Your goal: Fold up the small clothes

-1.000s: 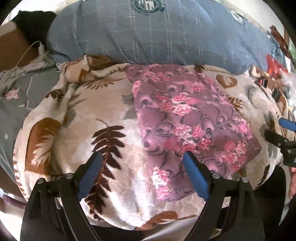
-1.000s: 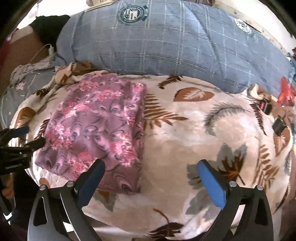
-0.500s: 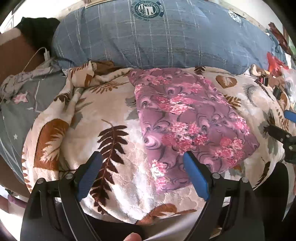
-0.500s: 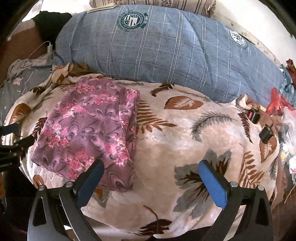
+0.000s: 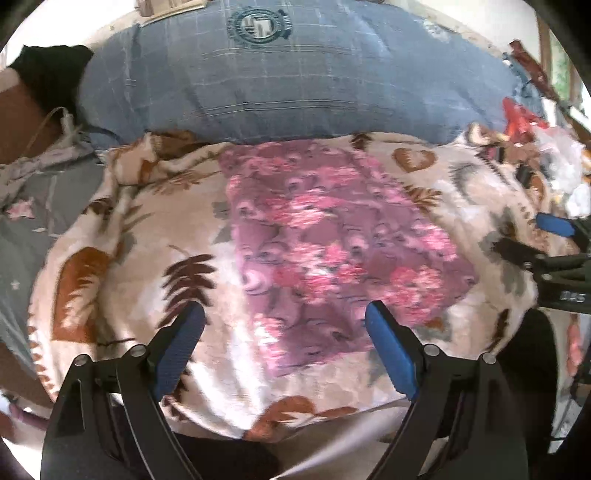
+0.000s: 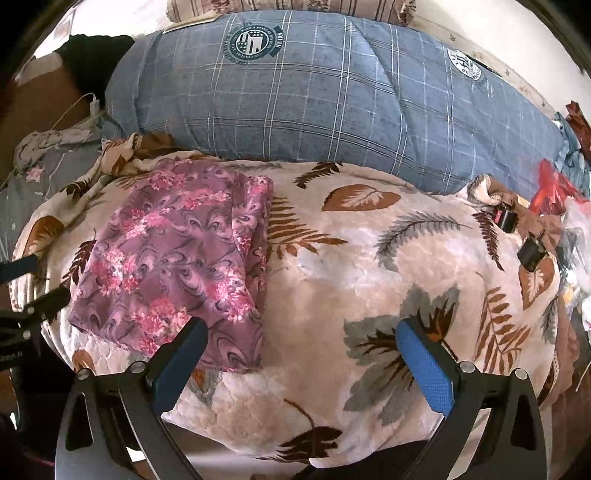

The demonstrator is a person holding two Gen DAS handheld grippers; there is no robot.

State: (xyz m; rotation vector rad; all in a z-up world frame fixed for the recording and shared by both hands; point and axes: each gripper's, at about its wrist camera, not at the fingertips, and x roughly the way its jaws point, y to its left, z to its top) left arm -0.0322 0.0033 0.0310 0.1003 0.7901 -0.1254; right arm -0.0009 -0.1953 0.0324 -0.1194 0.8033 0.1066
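Your left tongs [image 5: 284,325] and right tongs [image 6: 301,341] both gape wide, holding nothing, over the leaf-print blanket [image 6: 362,266]. The folded purple floral cloth [image 6: 177,251] lies flat on it. Beyond lies the blue plaid pillow [image 6: 314,107]. Only your right view shows the striped pillow [image 6: 295,5]; your left view is blurred.

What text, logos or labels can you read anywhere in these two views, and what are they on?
Round dark-teal crest on the blue plaid quilt: ring lettering too small and upside down to read.
Second crest on the same quilt: unreadable.
White print on the black body of the right gripper, seen from the left wrist: blurred, unreadable.
Folded purple floral garment and leaf-print fleece blanket: no text.
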